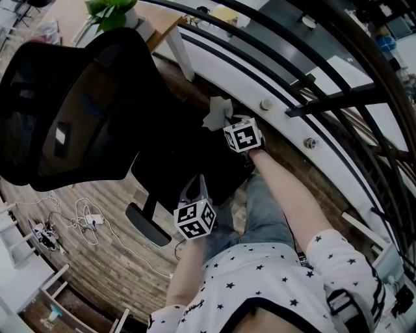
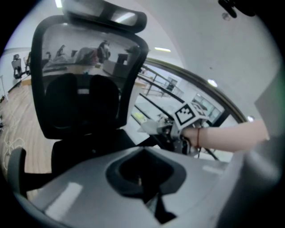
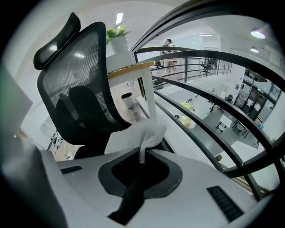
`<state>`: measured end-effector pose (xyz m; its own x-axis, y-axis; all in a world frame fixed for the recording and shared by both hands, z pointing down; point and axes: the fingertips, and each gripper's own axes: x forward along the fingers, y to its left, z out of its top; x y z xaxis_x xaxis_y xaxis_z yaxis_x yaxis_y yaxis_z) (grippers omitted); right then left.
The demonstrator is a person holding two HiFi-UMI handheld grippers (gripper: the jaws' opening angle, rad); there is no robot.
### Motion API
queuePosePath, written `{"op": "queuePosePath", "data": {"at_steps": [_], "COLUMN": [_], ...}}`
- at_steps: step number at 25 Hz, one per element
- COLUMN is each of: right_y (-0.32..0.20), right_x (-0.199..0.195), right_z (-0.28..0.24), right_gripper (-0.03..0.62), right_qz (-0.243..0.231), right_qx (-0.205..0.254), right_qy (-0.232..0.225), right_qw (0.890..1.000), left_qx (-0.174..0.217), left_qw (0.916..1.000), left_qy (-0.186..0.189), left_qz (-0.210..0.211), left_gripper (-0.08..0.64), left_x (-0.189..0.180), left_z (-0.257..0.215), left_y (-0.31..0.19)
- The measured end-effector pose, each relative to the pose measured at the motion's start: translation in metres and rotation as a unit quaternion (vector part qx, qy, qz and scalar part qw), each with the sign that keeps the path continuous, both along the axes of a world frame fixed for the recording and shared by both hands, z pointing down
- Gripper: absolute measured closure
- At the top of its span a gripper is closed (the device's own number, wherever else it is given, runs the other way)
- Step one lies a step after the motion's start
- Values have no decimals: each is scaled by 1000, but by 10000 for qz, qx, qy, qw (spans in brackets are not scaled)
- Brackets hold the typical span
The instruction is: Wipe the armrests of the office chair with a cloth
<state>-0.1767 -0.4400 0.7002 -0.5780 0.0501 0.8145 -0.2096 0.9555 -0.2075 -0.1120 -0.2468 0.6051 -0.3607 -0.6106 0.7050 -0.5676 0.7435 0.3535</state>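
Note:
The black mesh-backed office chair (image 1: pixel 71 110) fills the left of the head view, and one of its armrests (image 1: pixel 148 224) juts out below the seat. My right gripper (image 1: pixel 225 122) is at the seat's far side, shut on a white cloth (image 1: pixel 218 112). In the right gripper view the cloth (image 3: pixel 133 136) bunches out of the shut jaws of my right gripper (image 3: pixel 142 153), in front of the chair back (image 3: pixel 75 89). My left gripper (image 1: pixel 195 187) hovers over the seat's near edge, shut on nothing. The left gripper view shows the chair back (image 2: pixel 84 75), an armrest (image 2: pixel 15 171) and the cloth (image 2: pixel 149 127). The other armrest is hidden.
A black railing (image 1: pixel 312 84) curves along the right, close behind the chair. A wooden desk (image 1: pixel 162 26) with a green plant (image 1: pixel 110 10) stands at the back. Cables and a power strip (image 1: pixel 88 221) lie on the wooden floor at left. The person's jeans-clad leg (image 1: pixel 263 214) is beside the seat.

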Motion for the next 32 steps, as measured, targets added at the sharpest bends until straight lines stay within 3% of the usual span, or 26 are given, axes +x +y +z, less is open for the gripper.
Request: {"op": "queuePosePath", "data": {"at_steps": [32], "right_y": [-8], "right_x": [80], "right_z": [-1], "right_gripper": [565], "right_qz": [371], "right_qx": [33], "right_qy": [157], "right_qw": [9992], "left_qx": [121], "left_qw": [9971], "left_qy": [-88], "left_qz": [745], "left_gripper": [555], "left_x": [22], "left_z": [-11], "left_y": [-30]}}
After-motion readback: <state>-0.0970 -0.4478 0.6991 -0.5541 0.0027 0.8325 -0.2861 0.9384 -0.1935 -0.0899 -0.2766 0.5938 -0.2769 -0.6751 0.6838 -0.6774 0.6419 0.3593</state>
